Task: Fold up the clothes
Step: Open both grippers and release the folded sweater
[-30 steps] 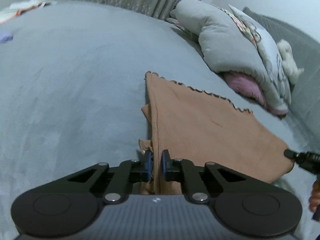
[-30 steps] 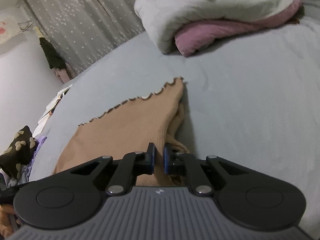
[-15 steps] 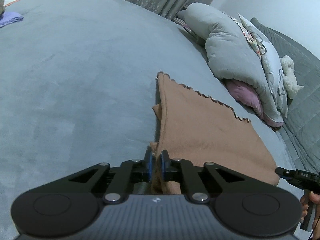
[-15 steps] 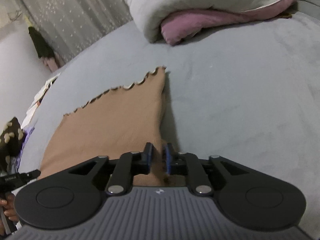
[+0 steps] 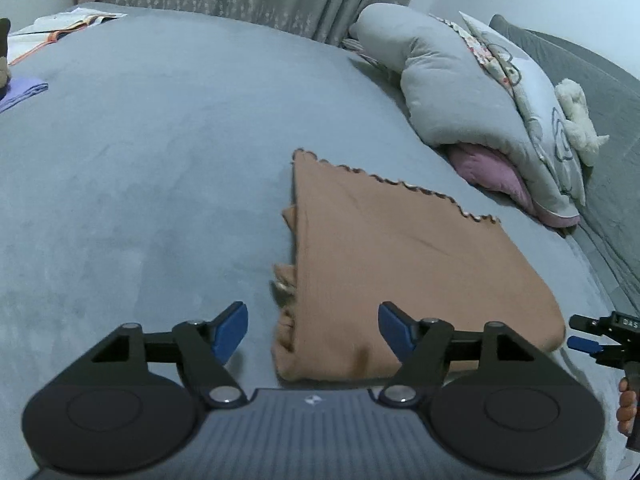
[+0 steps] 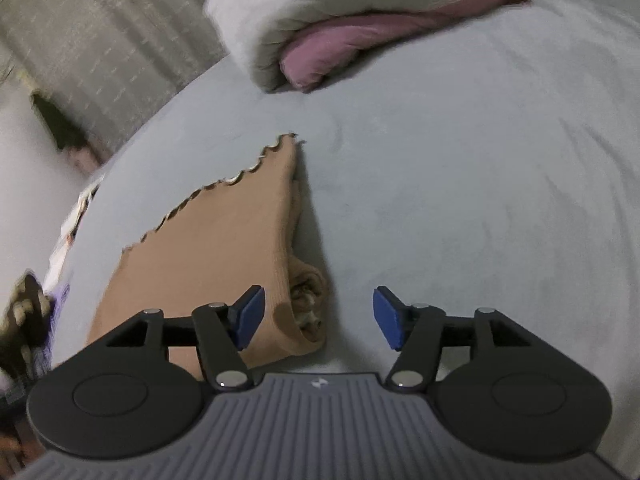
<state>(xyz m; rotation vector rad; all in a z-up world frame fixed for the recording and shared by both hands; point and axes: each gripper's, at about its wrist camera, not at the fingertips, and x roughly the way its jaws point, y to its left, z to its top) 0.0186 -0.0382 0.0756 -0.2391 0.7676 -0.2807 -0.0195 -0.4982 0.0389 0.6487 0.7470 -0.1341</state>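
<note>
Black two-finger left gripper and right gripper have just been opening; both stand wide, nothing between the pads. Beyond them the tan ribbed knit garment with a scalloped hem lies folded flat on the grey bedspread, towards its pillow-side edge. One fold looks done; tucked layers peek out, so another fold likely remains.

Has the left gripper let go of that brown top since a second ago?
Yes. The left gripper was shut on the brown top's near edge; its jaws have just opened, and the top lies flat on the grey bed, free of both fingers.
</note>
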